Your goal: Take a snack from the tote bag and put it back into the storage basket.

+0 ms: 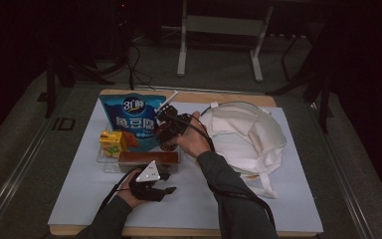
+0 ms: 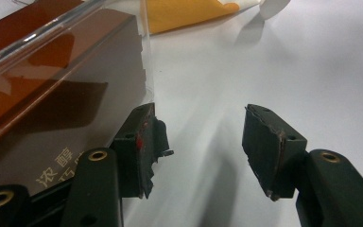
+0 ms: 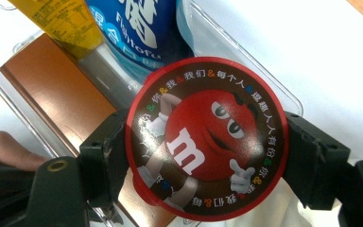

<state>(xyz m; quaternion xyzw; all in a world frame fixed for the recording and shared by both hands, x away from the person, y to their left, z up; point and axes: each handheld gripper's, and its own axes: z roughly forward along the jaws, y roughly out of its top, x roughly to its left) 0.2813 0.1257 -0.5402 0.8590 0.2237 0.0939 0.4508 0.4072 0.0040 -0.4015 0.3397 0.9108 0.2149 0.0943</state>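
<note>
blue pouch (image 1: 132, 121), juice carton (image 1: 112, 143), brown box (image 1: 148, 158) beside tool-held m&m tub (image 3: 207, 137)

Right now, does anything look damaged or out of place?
Yes: the left claw has torn, ragged pads, frayed at the edges. Otherwise, the right claw grips the M&M's tub squarely.

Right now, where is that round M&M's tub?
The M&M's tub sits clamped between the right gripper jaws, just above the clear tray, beside the blue fish tofu bag.
</note>
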